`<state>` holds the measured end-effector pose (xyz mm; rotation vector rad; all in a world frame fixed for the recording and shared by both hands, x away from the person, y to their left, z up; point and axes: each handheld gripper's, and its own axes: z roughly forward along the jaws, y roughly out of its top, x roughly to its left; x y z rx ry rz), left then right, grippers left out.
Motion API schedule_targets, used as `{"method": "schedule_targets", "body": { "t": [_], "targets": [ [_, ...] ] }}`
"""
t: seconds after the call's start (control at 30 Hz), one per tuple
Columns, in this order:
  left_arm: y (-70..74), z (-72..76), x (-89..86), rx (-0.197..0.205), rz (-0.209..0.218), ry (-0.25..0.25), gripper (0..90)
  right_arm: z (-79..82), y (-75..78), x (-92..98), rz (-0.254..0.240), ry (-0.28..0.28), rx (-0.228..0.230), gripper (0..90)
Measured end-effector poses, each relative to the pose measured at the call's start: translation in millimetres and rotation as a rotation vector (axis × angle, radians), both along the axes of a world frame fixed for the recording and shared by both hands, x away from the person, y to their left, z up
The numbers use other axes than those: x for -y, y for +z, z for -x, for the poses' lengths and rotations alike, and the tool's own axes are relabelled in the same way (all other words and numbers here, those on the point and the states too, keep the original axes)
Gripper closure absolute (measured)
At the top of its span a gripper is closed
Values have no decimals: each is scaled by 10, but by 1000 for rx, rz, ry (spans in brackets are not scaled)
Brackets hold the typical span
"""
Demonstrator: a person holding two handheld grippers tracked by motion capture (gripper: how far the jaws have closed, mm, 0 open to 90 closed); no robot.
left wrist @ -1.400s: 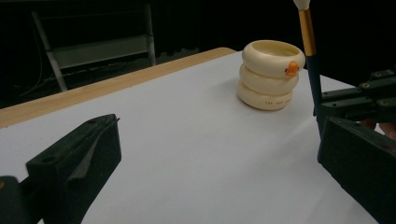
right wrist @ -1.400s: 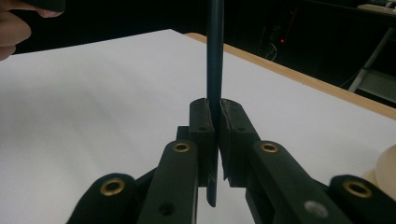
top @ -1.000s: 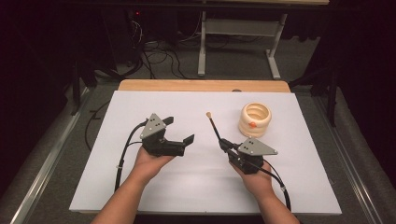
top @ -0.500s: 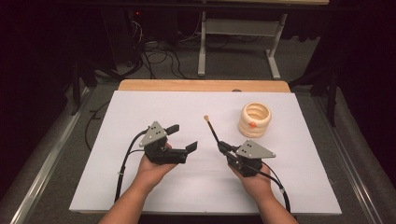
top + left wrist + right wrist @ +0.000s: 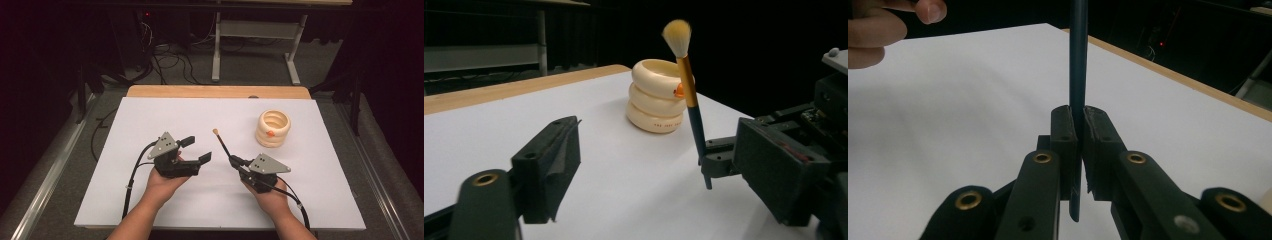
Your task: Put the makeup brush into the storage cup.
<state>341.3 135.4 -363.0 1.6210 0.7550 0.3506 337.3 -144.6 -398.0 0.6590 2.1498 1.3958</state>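
Observation:
A make-up brush [image 5: 222, 145] with a dark handle, a gold ferrule and a pale tuft [image 5: 677, 36] points up and away from my right gripper [image 5: 235, 161], which is shut on the low end of its handle [image 5: 1078, 60]. To its left my left gripper [image 5: 196, 150] hovers over the white table, open with nothing between its pads. Its jaws have just been closing. In the left gripper view the brush stands beyond the right-hand pad [image 5: 774, 170]. A cream holder of stacked rings [image 5: 273, 128] with an orange spot stands at the right rear.
The white board [image 5: 150, 120] lies on a wooden table whose far edge [image 5: 215, 91] shows. Beyond it are a dark floor, cables and metal frame legs [image 5: 216, 50]. Fingers of the left hand [image 5: 878, 25] appear in the right gripper view. Cables trail from both grippers toward the near edge.
My left gripper's jaws stand closer together than a second ago, and that gripper has drawn slightly toward the near edge. The brush stays clamped, its tip a little further left.

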Motion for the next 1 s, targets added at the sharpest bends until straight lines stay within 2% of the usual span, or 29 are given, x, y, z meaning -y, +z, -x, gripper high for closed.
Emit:
{"method": "schedule_targets", "body": {
  "t": [0.1,0.37,0.47,0.6,0.8,1.0],
  "targets": [
    [12,6,-5,-2,23,-21,267,13,-14,-27,2,11,-1,866],
    [12,12,-9,13,27,-36,389,48,-17,-71,8,32,5,866],
    [15,4,-18,6,44,-46,422,55,-19,-82,9,36,3,866],
    [3,-7,-16,5,38,-43,459,63,-20,-104,14,44,8,866],
    [-15,-27,7,-16,45,-51,485,82,-33,-144,22,53,8,866],
    [-33,-43,-17,-44,80,-72,523,96,-37,-172,31,63,10,866]
  ]
}}
